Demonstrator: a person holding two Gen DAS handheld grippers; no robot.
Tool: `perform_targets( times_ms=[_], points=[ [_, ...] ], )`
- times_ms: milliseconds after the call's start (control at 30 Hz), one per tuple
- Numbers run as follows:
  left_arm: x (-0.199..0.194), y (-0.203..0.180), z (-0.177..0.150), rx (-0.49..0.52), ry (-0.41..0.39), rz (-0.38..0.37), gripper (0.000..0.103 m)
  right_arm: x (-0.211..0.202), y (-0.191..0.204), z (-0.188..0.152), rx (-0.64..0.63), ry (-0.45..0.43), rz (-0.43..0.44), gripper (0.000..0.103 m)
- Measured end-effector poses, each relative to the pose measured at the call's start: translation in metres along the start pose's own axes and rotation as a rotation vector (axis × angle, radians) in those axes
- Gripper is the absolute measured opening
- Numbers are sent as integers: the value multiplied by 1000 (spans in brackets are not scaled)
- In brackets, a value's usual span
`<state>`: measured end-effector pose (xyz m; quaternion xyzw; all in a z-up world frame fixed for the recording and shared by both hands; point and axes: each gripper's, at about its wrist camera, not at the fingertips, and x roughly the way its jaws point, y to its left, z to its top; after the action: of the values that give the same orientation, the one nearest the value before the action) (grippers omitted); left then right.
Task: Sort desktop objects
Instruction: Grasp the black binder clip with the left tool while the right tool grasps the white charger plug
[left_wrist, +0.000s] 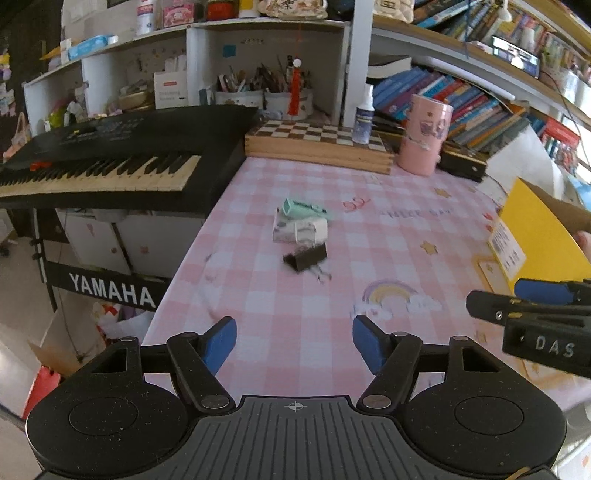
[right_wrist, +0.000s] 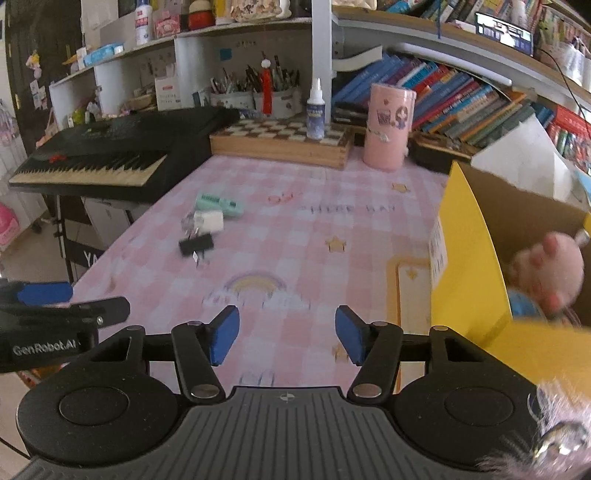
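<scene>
A small pile lies mid-table on the pink checked cloth: a mint green case (left_wrist: 303, 207) (right_wrist: 218, 202), a white charger block (left_wrist: 312, 229) (right_wrist: 208, 221) on a pale packet (left_wrist: 282, 230), and a black binder clip (left_wrist: 306, 257) (right_wrist: 196, 245). My left gripper (left_wrist: 294, 345) is open and empty, well short of the pile. My right gripper (right_wrist: 287, 334) is open and empty, with the pile ahead to its left. A yellow cardboard box (left_wrist: 539, 236) (right_wrist: 476, 266) stands at the right and holds a pink plush toy (right_wrist: 546, 266).
A black Yamaha keyboard (left_wrist: 110, 158) (right_wrist: 107, 155) borders the table's left edge. A wooden chessboard (left_wrist: 317, 142) (right_wrist: 280, 140) with a white bottle (left_wrist: 364, 116) (right_wrist: 315, 110) and a pink canister (left_wrist: 424, 134) (right_wrist: 388, 127) stand at the back. Bookshelves behind.
</scene>
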<state>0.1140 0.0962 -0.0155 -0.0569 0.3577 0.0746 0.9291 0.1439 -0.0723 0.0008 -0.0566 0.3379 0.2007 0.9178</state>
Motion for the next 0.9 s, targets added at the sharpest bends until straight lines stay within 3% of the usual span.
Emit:
perform_targets(
  times_ms=[467, 633, 800, 900],
  points=[
    [94, -20, 39, -172, 37, 73, 64, 47, -31, 60, -22, -49, 30, 56],
    [116, -26, 48, -180, 46, 92, 64, 59, -35, 71, -55, -42, 42, 56],
    [128, -26, 49, -166, 60, 132, 45, 69, -37, 79, -73, -40, 58, 56],
    [126, -23, 49, -156, 66, 117, 44, 76, -36, 80, -79, -29, 73, 56]
  ],
)
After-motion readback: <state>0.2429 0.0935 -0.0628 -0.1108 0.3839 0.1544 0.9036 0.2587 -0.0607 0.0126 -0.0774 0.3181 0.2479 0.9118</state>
